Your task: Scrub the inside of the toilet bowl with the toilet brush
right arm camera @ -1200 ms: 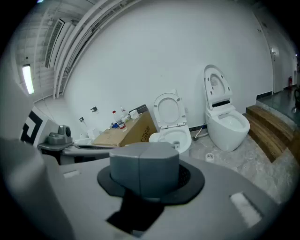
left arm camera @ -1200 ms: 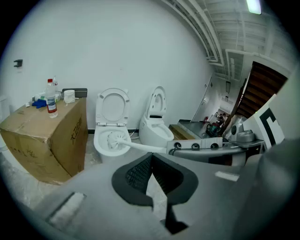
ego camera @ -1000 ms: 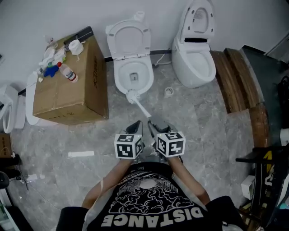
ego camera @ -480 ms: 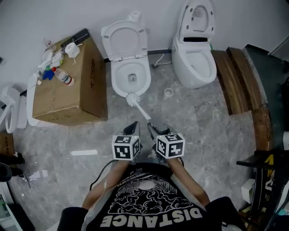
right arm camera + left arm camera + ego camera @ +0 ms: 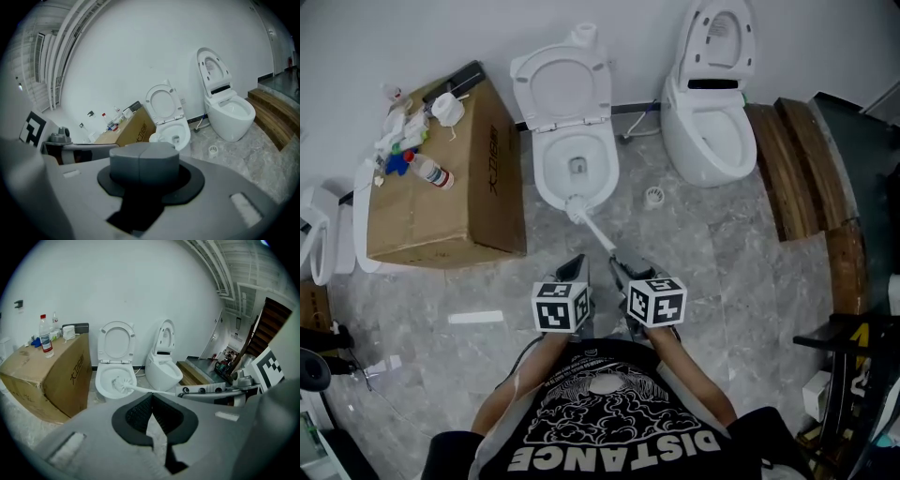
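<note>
right claw [image 5: 623, 266] is clamped on the handle of the toilet brush [image 5: 594, 228]. left claw [image 5: 574, 270] sits just beside it, pinched together on nothing. the brush head rests at the near rim of the toilet bowl [image 5: 546, 178], at 12 o'clock from me. i judge i should push the head past the rim, tilt the handle down and sweep round the inner wall. the seat [image 5: 562, 86] is up and blocks nothing. a cardboard box [image 5: 450, 202] carrying a bottle [image 5: 431, 172] is at 10 o'clock. a second toilet [image 5: 708, 131] at 1 o'clock and a floor drain [image 5: 653, 197] both look clear of my stroke.
</note>
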`<state>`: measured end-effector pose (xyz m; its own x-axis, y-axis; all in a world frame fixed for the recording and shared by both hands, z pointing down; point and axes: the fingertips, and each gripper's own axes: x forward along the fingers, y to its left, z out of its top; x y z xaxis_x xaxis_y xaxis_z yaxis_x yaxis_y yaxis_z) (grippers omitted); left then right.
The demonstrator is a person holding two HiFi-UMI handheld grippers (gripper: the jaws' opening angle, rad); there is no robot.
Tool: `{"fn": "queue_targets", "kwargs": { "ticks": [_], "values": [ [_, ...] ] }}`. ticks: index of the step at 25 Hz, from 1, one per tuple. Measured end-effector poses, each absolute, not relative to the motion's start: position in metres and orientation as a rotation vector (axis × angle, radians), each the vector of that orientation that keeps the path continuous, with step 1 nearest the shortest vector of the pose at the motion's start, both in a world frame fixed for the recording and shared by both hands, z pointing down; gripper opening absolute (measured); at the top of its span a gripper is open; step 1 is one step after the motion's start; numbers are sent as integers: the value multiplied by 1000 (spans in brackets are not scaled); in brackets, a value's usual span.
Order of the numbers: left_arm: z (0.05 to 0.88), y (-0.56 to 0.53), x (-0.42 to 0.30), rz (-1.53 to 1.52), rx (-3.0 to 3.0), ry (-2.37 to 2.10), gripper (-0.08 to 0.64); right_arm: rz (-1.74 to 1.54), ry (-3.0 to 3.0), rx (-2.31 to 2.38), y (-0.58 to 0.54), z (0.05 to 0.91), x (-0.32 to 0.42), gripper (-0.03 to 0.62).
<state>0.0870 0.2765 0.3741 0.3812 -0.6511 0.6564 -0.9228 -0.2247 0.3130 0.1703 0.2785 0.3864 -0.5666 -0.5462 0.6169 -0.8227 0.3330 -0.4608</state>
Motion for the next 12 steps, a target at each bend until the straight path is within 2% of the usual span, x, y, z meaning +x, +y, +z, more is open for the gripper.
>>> {"fn": "queue_targets", "kwargs": {
  "ticks": [12],
  "values": [
    [395,190,34,511,1978,-1236,-5,1055,-2177,1226,197,396,110,150]
  ]
}}
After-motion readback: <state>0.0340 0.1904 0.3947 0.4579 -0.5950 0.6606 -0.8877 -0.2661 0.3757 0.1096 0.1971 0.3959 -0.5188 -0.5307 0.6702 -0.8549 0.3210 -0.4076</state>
